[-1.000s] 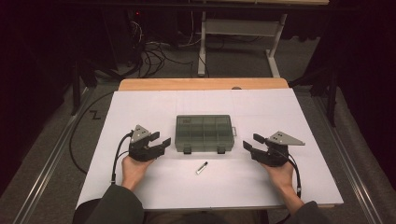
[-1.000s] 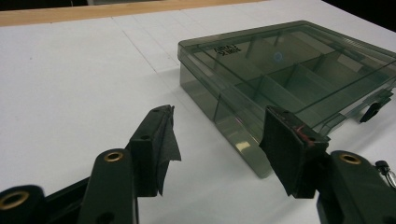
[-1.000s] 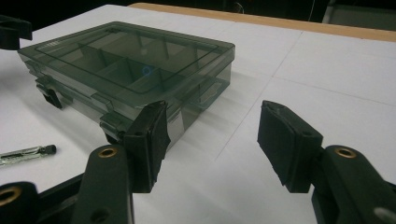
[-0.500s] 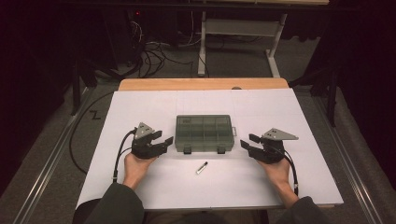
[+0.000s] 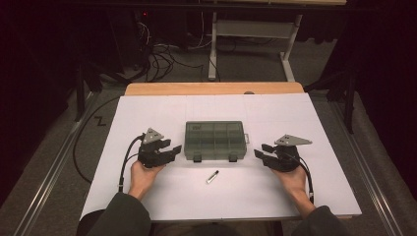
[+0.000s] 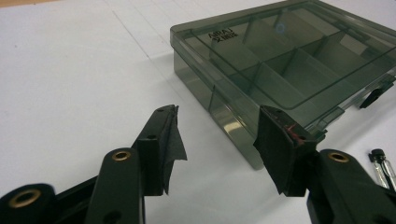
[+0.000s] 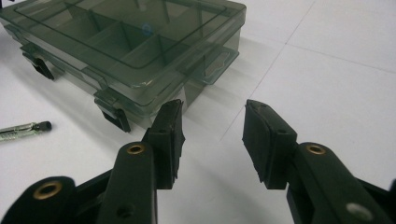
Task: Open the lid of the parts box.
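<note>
A smoky see-through compartment box (image 5: 215, 140) lies with its lid down in the middle of the white table cover (image 5: 162, 110). Its two dark latches face the person. A small glass vial with a black cap (image 5: 212, 177) lies just in front of it. My left gripper (image 5: 173, 147) rests left of the box, pointing at its left end (image 6: 219, 93). My right gripper (image 5: 259, 151) rests to the right, pointing at the right end (image 7: 205, 70). Both pairs of jaws have just been closing and stand apart, with nothing between them. The vial (image 6: 380, 161) (image 7: 25, 129) is beside the jaws in both gripper views.
A bare wooden strip of table (image 5: 211, 88) runs along the far edge. Cables (image 5: 162, 54) and a white desk frame (image 5: 251, 29) stand on the dark floor beyond. A black cable (image 5: 125, 162) trails from the left gripper.
Both grippers' jaws have narrowed, the right more than the left. The hands, the box and the vial have stayed in place.
</note>
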A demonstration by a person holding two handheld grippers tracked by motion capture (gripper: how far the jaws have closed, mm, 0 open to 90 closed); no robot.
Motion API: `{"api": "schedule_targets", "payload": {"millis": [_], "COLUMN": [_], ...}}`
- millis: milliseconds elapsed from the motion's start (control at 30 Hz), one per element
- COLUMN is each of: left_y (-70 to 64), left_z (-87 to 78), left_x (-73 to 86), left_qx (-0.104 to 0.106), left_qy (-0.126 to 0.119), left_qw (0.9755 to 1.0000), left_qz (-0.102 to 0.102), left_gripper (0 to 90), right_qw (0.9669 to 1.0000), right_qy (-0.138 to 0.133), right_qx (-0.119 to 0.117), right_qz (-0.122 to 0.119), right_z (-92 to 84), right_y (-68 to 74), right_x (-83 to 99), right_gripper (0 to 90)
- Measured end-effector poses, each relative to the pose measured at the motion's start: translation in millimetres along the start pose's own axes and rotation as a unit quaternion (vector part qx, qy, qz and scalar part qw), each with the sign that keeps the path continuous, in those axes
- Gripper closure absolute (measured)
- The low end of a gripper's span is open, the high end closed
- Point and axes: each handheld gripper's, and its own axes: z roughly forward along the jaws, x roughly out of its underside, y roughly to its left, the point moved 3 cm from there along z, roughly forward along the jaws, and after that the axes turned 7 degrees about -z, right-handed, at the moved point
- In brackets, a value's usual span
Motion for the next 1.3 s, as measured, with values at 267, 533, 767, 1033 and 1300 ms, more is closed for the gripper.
{"api": "schedule_targets", "payload": {"millis": [267,533,767,1033,1300], "left_y": [-0.4,-1.3,-7.7,-12.0,-18.8], "left_z": [-3.7,-4.5,-4.5,-1.9,2.0], "left_x": [0.6,2.1,-1.9,-5.0,-8.9], "left_qx": [-0.011,-0.013,-0.015,0.0,0.008], "left_qy": [0.031,0.07,0.109,0.143,0.159], "left_qw": [0.9992,0.9968,0.9918,0.9873,0.984], "left_qz": [0.022,0.037,0.065,0.069,0.081], "left_gripper": [52.5,57.3,62.3,69.2,76.2], "right_qw": [0.9996,0.9981,0.9957,0.9913,0.9883], "right_qy": [0.026,0.054,0.078,0.105,0.12], "right_qx": [-0.009,-0.024,-0.04,-0.061,-0.071], "right_qz": [-0.006,-0.014,-0.032,-0.052,-0.062], "right_z": [1.5,2.7,3.7,5.6,7.5], "right_y": [-1.0,-0.3,1.5,4.9,8.6], "right_x": [0.6,-1.4,-4.7,-9.5,-14.4], "right_gripper": [65.8,72.1,78.9,86.8,90.0]}}
